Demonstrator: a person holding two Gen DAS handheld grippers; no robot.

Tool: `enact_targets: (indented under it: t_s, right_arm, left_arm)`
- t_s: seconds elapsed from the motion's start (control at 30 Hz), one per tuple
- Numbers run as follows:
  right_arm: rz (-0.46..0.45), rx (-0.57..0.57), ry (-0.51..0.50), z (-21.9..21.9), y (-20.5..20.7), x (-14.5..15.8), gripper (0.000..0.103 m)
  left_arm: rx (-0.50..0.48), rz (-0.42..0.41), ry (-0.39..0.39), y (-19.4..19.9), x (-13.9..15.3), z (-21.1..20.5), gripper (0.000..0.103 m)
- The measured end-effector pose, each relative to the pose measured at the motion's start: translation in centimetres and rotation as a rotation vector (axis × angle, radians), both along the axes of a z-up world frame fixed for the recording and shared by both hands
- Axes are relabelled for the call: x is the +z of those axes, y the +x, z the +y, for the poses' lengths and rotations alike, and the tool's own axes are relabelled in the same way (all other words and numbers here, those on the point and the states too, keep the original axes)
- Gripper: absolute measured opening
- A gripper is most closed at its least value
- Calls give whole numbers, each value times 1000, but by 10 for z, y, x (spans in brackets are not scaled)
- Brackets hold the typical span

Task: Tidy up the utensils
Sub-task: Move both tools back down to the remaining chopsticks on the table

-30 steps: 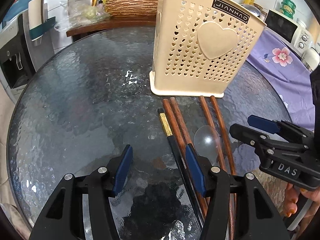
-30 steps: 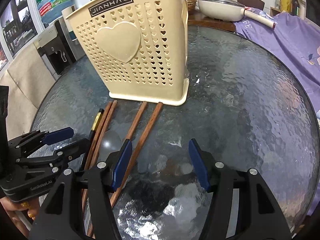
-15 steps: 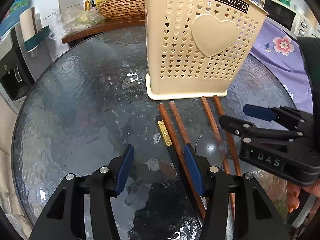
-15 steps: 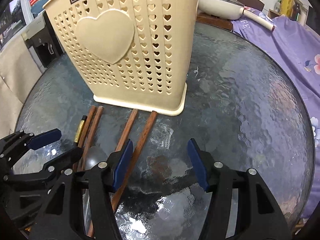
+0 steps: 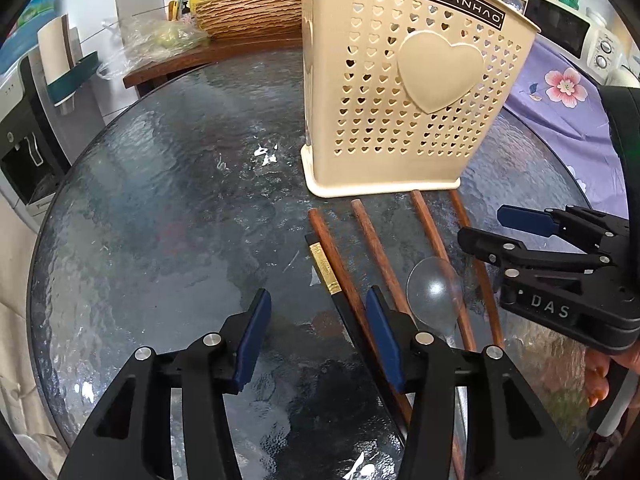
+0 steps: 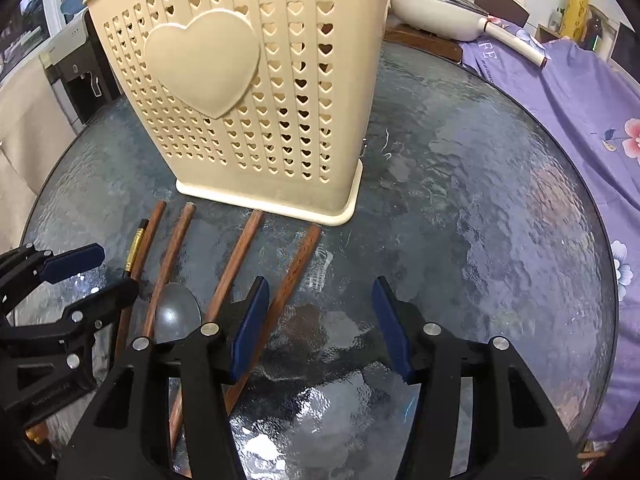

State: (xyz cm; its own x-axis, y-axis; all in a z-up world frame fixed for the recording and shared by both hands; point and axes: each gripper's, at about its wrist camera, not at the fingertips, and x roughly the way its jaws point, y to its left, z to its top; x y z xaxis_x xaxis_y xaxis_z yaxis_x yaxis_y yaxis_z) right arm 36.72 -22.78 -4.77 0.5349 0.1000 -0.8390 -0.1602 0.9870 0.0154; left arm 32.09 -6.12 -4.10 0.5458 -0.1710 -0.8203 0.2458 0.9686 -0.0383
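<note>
Left wrist: holder [image 5: 404, 92] label "JIANHAO"

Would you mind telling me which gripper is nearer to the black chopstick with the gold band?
Left. The left gripper has its right pad beside the black chopstick, nothing between its jaws. The right gripper, closing on nothing, sits beyond the brown chopsticks and spoon.

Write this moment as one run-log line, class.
left tongs: open, empty | right tongs: closing, empty | chopsticks, spoon: on table | holder: upright
</note>
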Motion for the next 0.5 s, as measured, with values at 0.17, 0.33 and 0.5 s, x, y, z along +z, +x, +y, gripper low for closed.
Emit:
enact_targets:
  t_s: [0.17, 0.33, 0.5]
  right_arm:
    - [-2, 22, 6, -7, -7, 0, 53]
    - [-18, 36, 58, -14, -16, 1, 53]
    - [-27, 46, 3, -7, -21, 1, 53]
  left_arm:
    - [6, 14, -22, -2, 1, 12, 48]
    - [17, 18, -79, -5, 0, 22, 48]
    - [25, -2, -39, -6, -1, 16, 48]
